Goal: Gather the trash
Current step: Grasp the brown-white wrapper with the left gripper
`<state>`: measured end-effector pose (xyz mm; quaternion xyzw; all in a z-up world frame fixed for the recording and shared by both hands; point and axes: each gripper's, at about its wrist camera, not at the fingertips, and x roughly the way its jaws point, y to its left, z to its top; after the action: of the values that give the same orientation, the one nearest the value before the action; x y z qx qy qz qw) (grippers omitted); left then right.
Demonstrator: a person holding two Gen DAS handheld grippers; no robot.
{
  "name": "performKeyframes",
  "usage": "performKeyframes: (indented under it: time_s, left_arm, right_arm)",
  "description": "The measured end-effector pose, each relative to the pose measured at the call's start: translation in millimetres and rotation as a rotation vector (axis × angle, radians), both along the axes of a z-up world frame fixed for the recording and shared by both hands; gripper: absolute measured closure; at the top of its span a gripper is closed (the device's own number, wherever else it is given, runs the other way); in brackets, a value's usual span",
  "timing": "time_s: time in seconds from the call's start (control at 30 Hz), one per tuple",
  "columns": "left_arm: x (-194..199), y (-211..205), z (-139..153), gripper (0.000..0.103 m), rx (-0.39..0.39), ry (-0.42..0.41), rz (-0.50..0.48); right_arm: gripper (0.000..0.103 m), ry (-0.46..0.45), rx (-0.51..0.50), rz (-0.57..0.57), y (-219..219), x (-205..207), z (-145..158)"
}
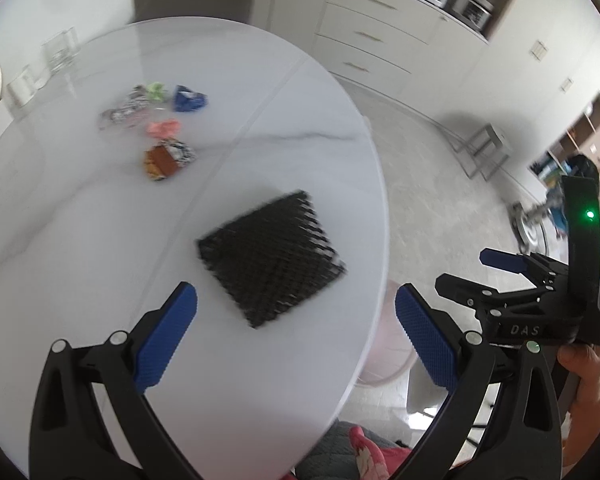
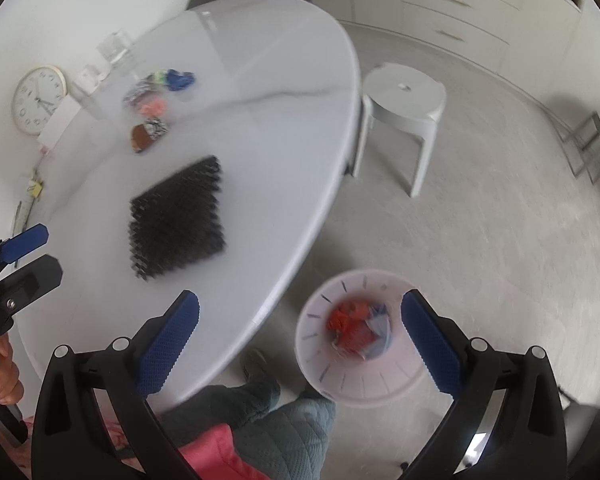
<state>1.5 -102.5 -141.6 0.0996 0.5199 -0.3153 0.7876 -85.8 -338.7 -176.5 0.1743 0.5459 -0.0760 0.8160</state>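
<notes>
Table: white marble-look oval table (image 1: pixel 100 220) bears a black mesh mat and a group of scraps toward its far side.
Left gripper: the left gripper (image 1: pixel 296 328) hovers above the near table edge, fingers spread wide, nothing between the blue pads (image 1: pixel 168 336); the black mesh mat lies just ahead of it.
Right gripper: the right gripper (image 2: pixel 300 336) is held out past the table edge over the floor, fingers spread wide and holding nothing; in the left wrist view it shows to the right (image 1: pixel 472 276), gripped by a hand (image 1: pixel 588 376).
Waste bin: white slotted waste bin (image 2: pixel 332 376) stands on the floor beside the table, under the right gripper; it holds red, blue and pale crumpled scraps (image 2: pixel 356 328).
Mat: black mesh mat (image 1: pixel 270 258) lies flat, near the table edge.
Trash on table: blue wrapper (image 1: pixel 188 98), green scrap (image 1: pixel 156 91), patterned black-and-white wrapper (image 1: pixel 126 108), pink scrap (image 1: pixel 164 128), brown-and-patterned packet (image 1: pixel 166 158), clustered close together, well apart from both grippers.
Image quality: motion blur; finer detail cannot be told.
</notes>
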Motion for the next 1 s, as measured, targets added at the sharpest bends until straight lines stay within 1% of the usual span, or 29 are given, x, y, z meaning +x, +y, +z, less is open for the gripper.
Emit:
performKeyframes:
  time_s: [0.1, 0.23, 0.37, 0.43, 0.57, 0.67, 0.73, 0.87, 1.0]
  left_arm:
    - [26.0, 13.2, -2.9, 0.008, -0.001, -0.01, 0.061]
    - [61.9, 23.5, -16.8, 0.008, 0.024, -0.017, 0.13]
    - [104.8, 26.1, -37.2, 0.008, 0.078, -0.023, 0.227]
    - [131.4, 24.4, -50.2, 0.008, 0.096, 0.002, 0.296]
    - [172.7, 18.8, -73.4, 0.008, 0.102, 0.061, 0.41]
    - [195.3, 10.3, -90.9, 0.008, 0.111, 0.085, 0.454]
    - [208.8, 2.0, -101.4, 0.008, 0.131, 0.082, 0.466]
    - [222.0, -8.6, -113.8, 0.008, 0.15, 0.075, 0.487]
    - [230.0, -16.7, -123.6, 0.008, 0.159, 0.085, 0.522]
  right_arm:
    - [0.003, -0.014, -0.008, 0.038, 9.5, 26.1, 4.8]
    - [0.003, -0.02, -0.008, 0.073, 18.7, 58.1, 5.7]
    - [0.003, -0.02, -0.008, 0.106, 23.7, 85.8, 3.5]
    - [0.003, -0.014, -0.011, 0.128, 25.1, 103.1, -0.3]
    - [0.003, 0.002, -0.015, 0.165, 25.6, 133.8, -10.2]
    - [0.003, 0.013, -0.004, 0.194, 23.8, 160.5, -20.5]
    - [0.003, 0.016, 0.004, 0.208, 22.8, 174.2, -26.2]
    - [0.003, 0.02, 0.015, 0.226, 18.6, 199.4, -35.2]
    - [0.003, 0.016, 0.011, 0.232, 12.7, 214.0, -40.5]
